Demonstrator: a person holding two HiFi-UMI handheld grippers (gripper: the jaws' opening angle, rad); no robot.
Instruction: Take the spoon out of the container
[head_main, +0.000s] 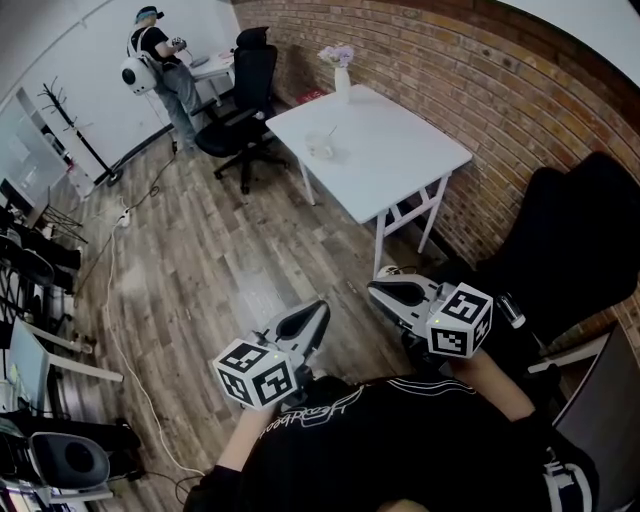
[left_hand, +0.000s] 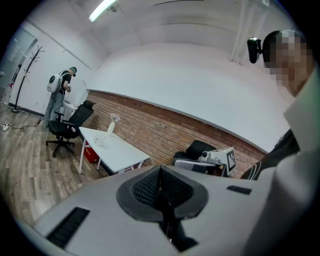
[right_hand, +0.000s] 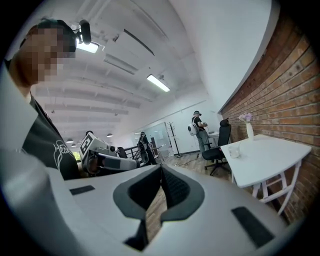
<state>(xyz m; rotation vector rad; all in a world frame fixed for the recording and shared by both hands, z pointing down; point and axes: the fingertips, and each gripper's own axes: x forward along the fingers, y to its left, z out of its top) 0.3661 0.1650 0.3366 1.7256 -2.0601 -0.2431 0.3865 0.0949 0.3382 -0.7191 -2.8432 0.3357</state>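
Plank wood floor (head_main: 200, 260) runs up to a red brick wall (head_main: 480, 90), and a white rectangular table (head_main: 400, 150) stands against it. Farther back another person (head_main: 165, 60) stands beside a black office chair (head_main: 245, 110).

The small clear container (head_main: 320, 146) sits near the table's room-side edge, about midway along it. It is well apart from the white vase of pale flowers (head_main: 342, 78) at the far corner by the wall. That spot looks handy, since it can be reached from the open floor without leaning over the table.

The thin spoon (head_main: 330, 134) stands in the container. It is tiny from here, but its long axis looks steep, with the handle rising above the rim and tipping a little toward the vase end. The bowl is down inside.

The grey left gripper (head_main: 320, 306) and grey right gripper (head_main: 378, 289) are held close to the wearer's chest, well short of the table. Both have their jaws pressed together on nothing. My guess is the approach hasn't begun, and one pair of jaws will need to part to pinch the handle.
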